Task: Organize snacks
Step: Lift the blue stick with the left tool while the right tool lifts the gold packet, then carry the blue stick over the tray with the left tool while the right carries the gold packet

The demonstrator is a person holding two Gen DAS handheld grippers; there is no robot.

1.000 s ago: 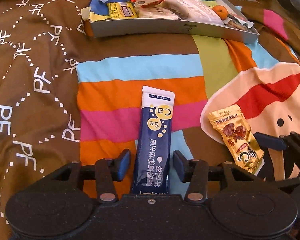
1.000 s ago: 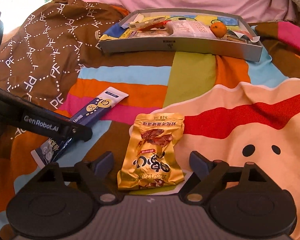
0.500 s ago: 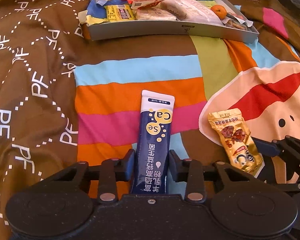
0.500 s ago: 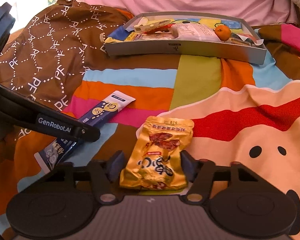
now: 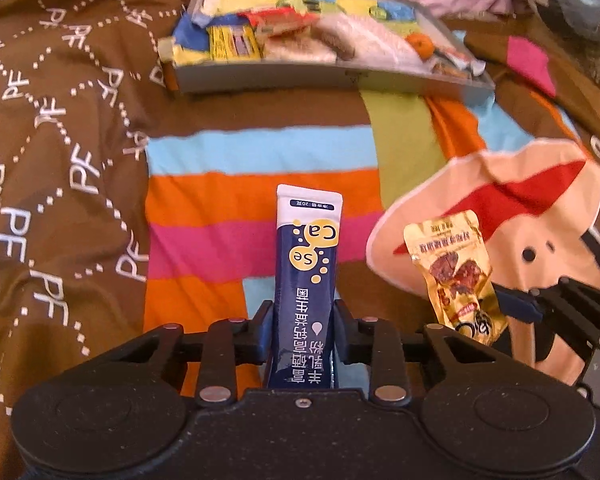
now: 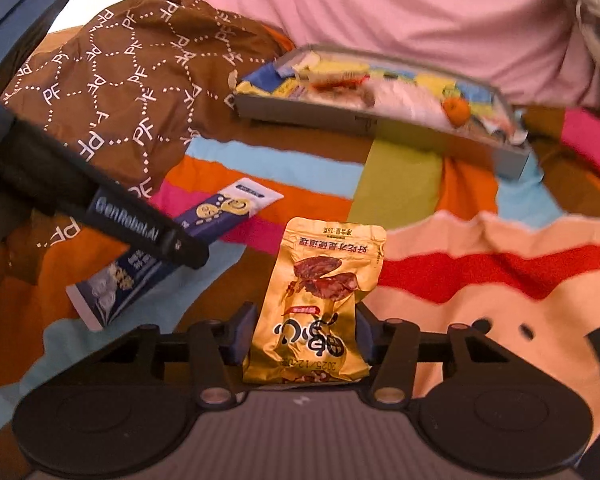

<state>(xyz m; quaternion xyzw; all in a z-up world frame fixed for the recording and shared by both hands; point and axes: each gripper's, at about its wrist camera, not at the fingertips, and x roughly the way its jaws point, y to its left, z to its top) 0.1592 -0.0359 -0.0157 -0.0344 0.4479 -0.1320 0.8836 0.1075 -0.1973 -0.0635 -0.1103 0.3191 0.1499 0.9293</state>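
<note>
1. The fingers (image 5: 265,330) of the left gripper (image 5: 303,334) are pressed against both sides of the blue packet (image 5: 305,280), gripping it near its lower end; the packet's white top points away, towards the tray (image 5: 284,80).
2. The right gripper (image 6: 303,336) is likewise closed on the gold pouch (image 6: 320,308), its blue pads squeezing the pouch's lower half so that the foil is creased.
3. Both snacks seem to be raised off the striped blanket (image 5: 228,196), though how far I cannot tell.
4. The grey tray sits farther back on the bed, already holding several wrappers and a small orange (image 6: 456,110).
5. The step in hand looks like the pick-up: both items gripped, neither yet delivered.
6. Next, each should probably be carried forward over the tray's near wall and released onto a free patch. The tray is crowded, so the drop spots need choosing, and the two grippers should stay clear of each other.
</note>
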